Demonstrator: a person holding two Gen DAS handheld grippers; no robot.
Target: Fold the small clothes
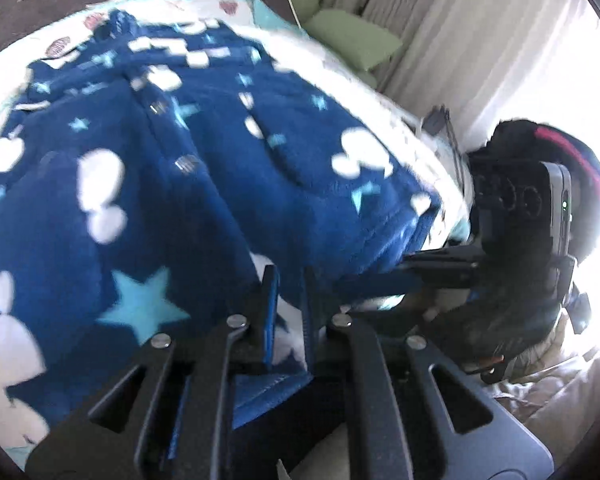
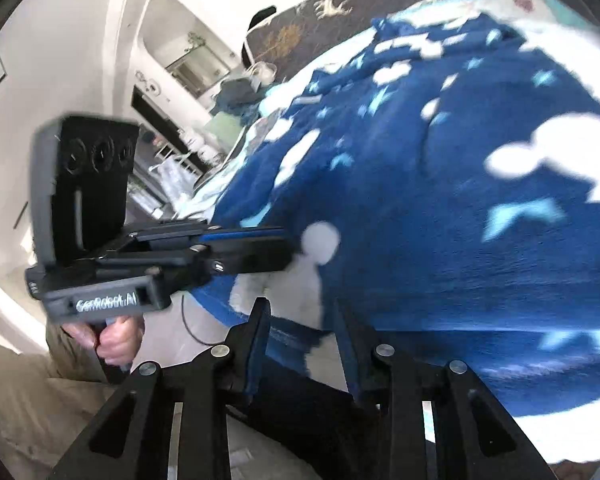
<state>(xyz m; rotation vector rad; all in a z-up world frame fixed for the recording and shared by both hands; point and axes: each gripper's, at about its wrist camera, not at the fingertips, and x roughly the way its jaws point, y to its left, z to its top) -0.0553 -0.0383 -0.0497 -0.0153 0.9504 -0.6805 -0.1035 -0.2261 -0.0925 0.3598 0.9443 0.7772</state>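
A blue fleece garment [image 1: 204,184] with white mouse-head shapes and light blue stars lies spread on a white patterned bed cover [image 1: 340,76]. My left gripper [image 1: 288,288] is shut on the garment's near edge, with blue fabric between its fingers. My right gripper [image 2: 300,316] is also closed on the garment's [image 2: 440,200] near edge, white and blue fleece between its fingers. The right gripper appears in the left wrist view [image 1: 416,268], pinching the hem to the right. The left gripper appears in the right wrist view [image 2: 260,248], clamped on the hem to the left.
A dark blanket with animal prints [image 2: 340,12] lies at the far side of the bed. Green cushions [image 1: 352,36] and pale curtains [image 1: 460,40] stand beyond the bed. A shelf with clutter [image 2: 172,148] is at the left in the right wrist view.
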